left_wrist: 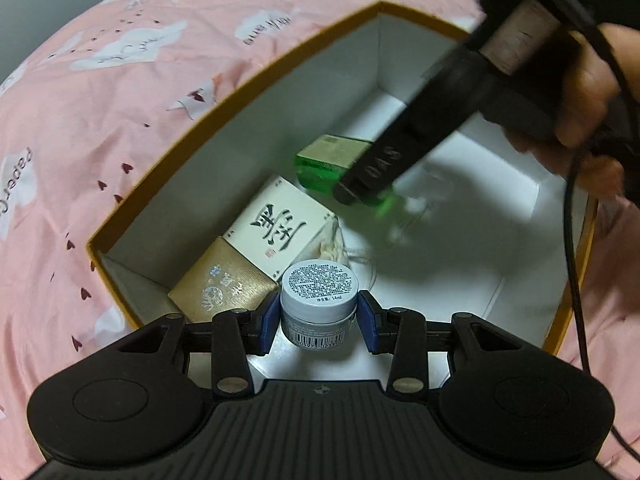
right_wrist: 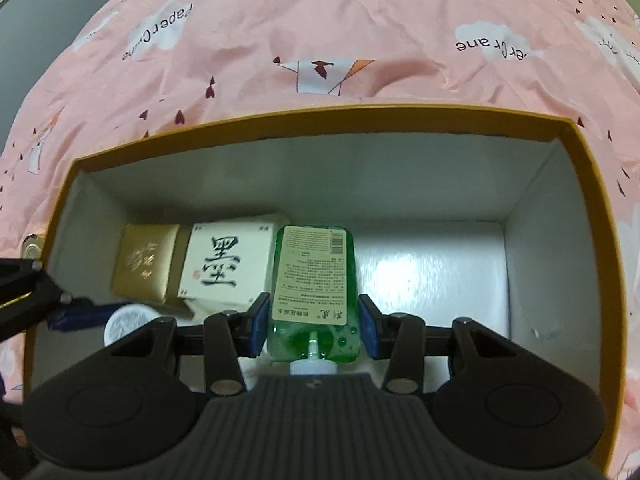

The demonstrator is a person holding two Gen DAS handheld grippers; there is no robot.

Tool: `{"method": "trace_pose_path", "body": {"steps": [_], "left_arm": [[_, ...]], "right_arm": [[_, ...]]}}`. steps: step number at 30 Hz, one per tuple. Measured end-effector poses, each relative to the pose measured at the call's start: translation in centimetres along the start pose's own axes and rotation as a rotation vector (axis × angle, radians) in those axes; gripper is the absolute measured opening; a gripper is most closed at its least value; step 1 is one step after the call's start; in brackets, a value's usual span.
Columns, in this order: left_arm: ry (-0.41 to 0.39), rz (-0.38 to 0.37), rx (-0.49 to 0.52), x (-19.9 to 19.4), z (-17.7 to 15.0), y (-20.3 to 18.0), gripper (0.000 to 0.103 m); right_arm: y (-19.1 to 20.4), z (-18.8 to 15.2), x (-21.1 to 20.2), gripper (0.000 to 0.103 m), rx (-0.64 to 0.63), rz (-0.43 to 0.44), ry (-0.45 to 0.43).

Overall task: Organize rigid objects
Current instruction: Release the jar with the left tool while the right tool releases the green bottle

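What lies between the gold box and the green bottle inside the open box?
The white calligraphy box, flanked by gold box and green bottle, in the right wrist view.

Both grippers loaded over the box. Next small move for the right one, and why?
Probably lower the green bottle onto the bare box floor beside the white carton, then open. The right gripper grips it above that free spot.

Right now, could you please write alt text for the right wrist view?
The right gripper clamps a green bottle, base forward, over an open yellow-rimmed box on a pink sheet. A white carton and gold box lie inside at left, where the left gripper holds a small jar.
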State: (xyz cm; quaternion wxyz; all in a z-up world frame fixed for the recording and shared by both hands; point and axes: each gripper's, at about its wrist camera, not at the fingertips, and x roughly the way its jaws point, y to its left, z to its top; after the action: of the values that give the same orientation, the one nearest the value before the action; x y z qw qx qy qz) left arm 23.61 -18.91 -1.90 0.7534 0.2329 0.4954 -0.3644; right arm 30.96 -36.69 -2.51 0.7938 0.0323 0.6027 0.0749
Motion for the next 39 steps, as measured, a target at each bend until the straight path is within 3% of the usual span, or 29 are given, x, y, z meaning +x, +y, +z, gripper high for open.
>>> {"method": "trace_pose_path", "body": {"steps": [10, 18, 27, 31, 35, 39], "left_arm": [[0.107, 0.017, 0.106, 2.2, 0.2, -0.5, 0.047], [0.198, 0.072, 0.119, 4.3, 0.8, -0.8, 0.047], [0.233, 0.132, 0.139, 5.0, 0.9, -1.3, 0.052], [0.235, 0.144, 0.172, 4.9, 1.0, -1.7, 0.058], [0.189, 0.135, 0.146, 3.6, 1.1, -1.5, 0.057], [0.115, 0.104, 0.091, 1.0, 1.1, -0.6, 0.054]], "right_arm": [[0.0, 0.7, 2.5, 0.047, -0.007, -0.007, 0.037], [-0.1, 0.1, 1.0, 0.048, -0.052, 0.005, 0.016], [-0.2, -0.6, 0.1, 0.047, -0.048, 0.014, 0.008], [0.3, -0.7, -0.7, 0.047, -0.064, 0.02, 0.001], [0.7, -0.9, -1.7, 0.046, -0.078, 0.028, -0.014], [1.6, -1.4, -2.6, 0.031, -0.101, 0.066, -0.011]]}}
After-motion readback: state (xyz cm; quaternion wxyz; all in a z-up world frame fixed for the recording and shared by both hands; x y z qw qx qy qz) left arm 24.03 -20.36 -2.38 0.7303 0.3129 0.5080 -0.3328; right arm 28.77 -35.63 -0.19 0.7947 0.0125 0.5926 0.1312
